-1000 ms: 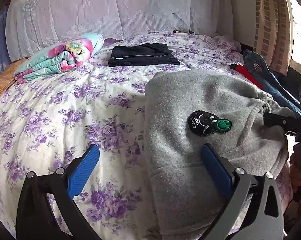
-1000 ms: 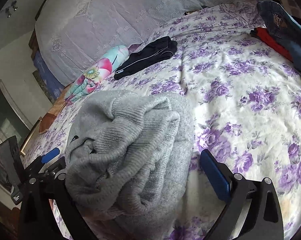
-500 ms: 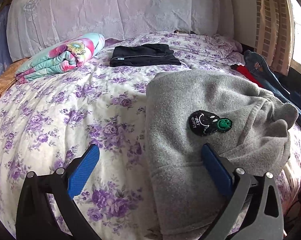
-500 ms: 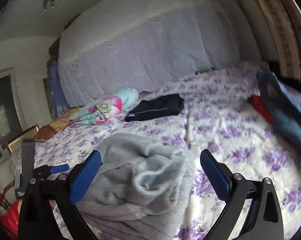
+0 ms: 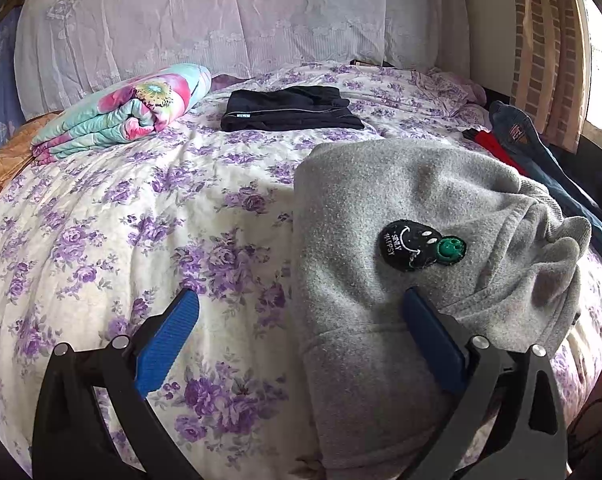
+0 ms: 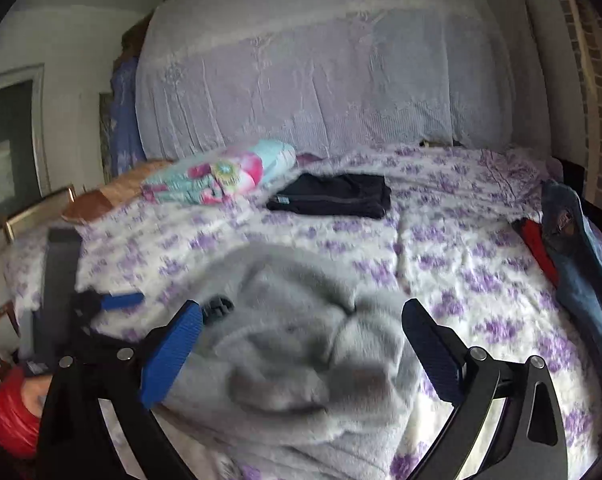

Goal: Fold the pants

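Note:
Grey fleece pants (image 5: 381,184) with a black and green smiley patch (image 5: 417,244) lie folded on the bed, their cuff end bunched at the right. My left gripper (image 5: 300,300) is open and low over the pants' left edge, its right finger resting on the grey cloth and its left finger over the sheet. The right wrist view is blurred. There my right gripper (image 6: 301,312) stands open just above the bunched end of the grey pants (image 6: 301,344), holding nothing. The left gripper's blue finger (image 6: 121,301) shows beyond the pants at the left.
The bed has a purple-flowered sheet (image 5: 101,220). A folded black garment (image 5: 289,110) and a rolled floral quilt (image 5: 129,112) lie near the headboard. Blue jeans (image 5: 517,136) and a red garment (image 5: 497,148) lie along the right edge.
My right gripper has drawn back and up off the bunched grey cloth that lay over its left finger, and has left the left wrist view. The left gripper has stayed put.

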`<action>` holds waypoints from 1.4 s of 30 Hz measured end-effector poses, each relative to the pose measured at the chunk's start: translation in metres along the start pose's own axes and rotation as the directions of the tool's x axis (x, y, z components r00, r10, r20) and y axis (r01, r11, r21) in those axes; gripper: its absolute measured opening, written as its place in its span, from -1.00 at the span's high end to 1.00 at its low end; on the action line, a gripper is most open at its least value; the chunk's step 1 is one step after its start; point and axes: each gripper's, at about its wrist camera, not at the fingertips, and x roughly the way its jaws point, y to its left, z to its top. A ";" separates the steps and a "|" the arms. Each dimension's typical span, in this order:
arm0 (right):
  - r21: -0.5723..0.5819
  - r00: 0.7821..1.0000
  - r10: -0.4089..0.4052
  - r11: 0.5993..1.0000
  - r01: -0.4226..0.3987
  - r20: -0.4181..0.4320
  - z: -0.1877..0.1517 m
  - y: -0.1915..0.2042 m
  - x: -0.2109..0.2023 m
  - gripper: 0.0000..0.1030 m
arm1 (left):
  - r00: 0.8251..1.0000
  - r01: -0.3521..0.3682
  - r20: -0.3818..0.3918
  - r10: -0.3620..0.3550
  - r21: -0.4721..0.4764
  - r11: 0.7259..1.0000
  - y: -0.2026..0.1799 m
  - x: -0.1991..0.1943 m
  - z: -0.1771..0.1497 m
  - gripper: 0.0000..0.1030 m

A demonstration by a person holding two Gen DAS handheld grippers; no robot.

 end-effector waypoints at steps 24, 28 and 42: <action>-0.073 0.940 -0.016 0.997 -0.009 -0.340 0.078 0.050 0.145 -0.93 | 1.000 0.019 -0.021 -0.020 -0.040 0.999 0.007 0.002 0.000 -0.92; -0.212 0.872 -0.207 0.970 0.123 -0.443 0.055 0.053 0.211 -0.93 | 0.999 0.027 -0.025 -0.028 -0.047 0.999 0.008 0.002 0.000 -0.92; 0.084 0.881 -0.061 0.990 0.114 -0.469 0.022 0.010 0.202 -0.93 | 0.993 0.096 -0.061 -0.103 -0.111 0.989 0.021 0.009 0.000 -0.92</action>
